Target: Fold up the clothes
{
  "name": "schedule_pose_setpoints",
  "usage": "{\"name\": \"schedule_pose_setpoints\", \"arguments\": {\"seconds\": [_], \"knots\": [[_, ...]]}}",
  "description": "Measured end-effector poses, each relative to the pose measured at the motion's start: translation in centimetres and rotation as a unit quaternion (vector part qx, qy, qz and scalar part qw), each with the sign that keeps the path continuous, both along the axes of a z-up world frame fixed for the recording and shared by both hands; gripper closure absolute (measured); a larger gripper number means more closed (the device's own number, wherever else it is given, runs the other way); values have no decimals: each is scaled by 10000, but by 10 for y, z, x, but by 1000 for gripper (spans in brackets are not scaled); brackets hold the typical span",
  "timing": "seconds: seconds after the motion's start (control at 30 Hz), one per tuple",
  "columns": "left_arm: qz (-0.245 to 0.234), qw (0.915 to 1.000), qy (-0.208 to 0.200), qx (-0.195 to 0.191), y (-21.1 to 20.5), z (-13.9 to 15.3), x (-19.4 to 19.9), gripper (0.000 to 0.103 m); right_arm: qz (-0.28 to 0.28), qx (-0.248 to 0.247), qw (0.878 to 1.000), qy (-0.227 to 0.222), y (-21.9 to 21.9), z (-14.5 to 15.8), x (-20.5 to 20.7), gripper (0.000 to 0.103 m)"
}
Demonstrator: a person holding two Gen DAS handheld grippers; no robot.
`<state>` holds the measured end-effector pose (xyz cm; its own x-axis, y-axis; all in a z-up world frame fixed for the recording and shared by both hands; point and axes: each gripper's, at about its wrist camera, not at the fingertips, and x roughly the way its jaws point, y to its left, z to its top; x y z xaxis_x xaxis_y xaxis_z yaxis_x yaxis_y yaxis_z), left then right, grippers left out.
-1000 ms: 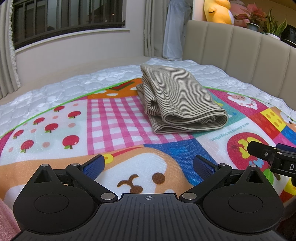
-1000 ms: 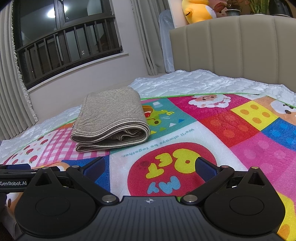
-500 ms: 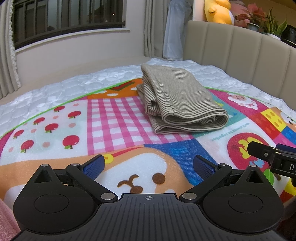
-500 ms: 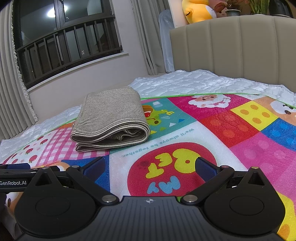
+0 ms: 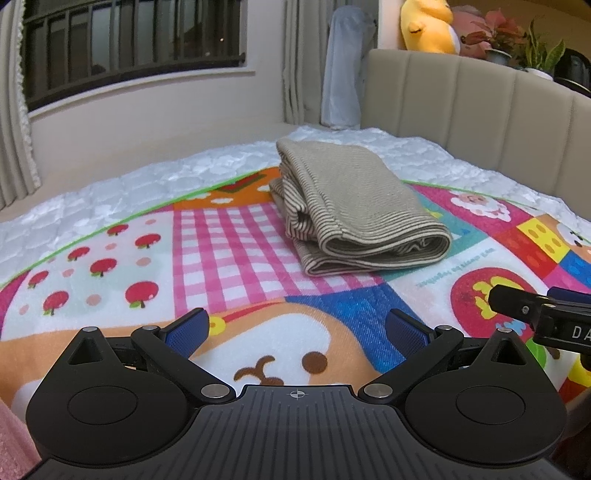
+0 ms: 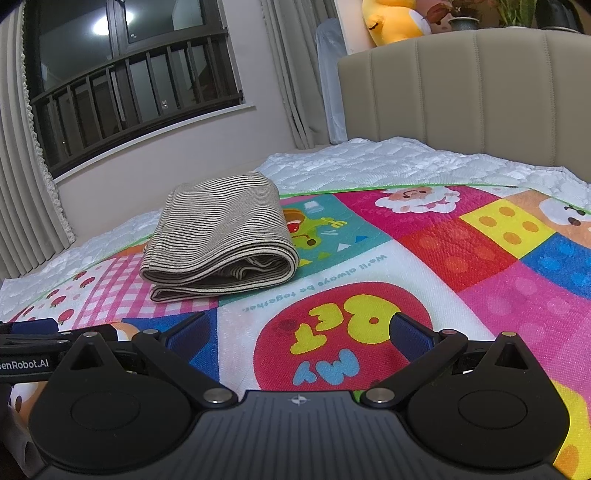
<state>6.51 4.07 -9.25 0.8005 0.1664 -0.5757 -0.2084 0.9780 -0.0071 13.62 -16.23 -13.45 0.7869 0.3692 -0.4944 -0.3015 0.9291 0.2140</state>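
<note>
home bedroom | bed headboard (image 6: 480,92) | curtains (image 6: 291,74) | plush toy (image 5: 428,26)

Left gripper (image 5: 297,326) low and level, jaws spread wide, blue pads (image 5: 186,328) holding nothing, right gripper (image 6: 299,330) alongside at the same height, jaws equally wide apart and empty, each gripper's tip visible at the edge of the other's view

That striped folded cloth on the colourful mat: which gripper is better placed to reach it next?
Probably the left gripper: the striped folded cloth lies almost straight ahead of its open fingers. For the right gripper, also open, it sits off to the left.
</note>
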Motion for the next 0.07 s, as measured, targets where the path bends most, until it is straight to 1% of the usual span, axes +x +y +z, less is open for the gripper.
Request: {"name": "schedule_pose_setpoints", "arguments": {"seconds": [0.07], "knots": [[32, 10000, -19, -9, 1, 0, 1, 0, -7, -13, 10000, 3, 0, 0, -1, 0]]}}
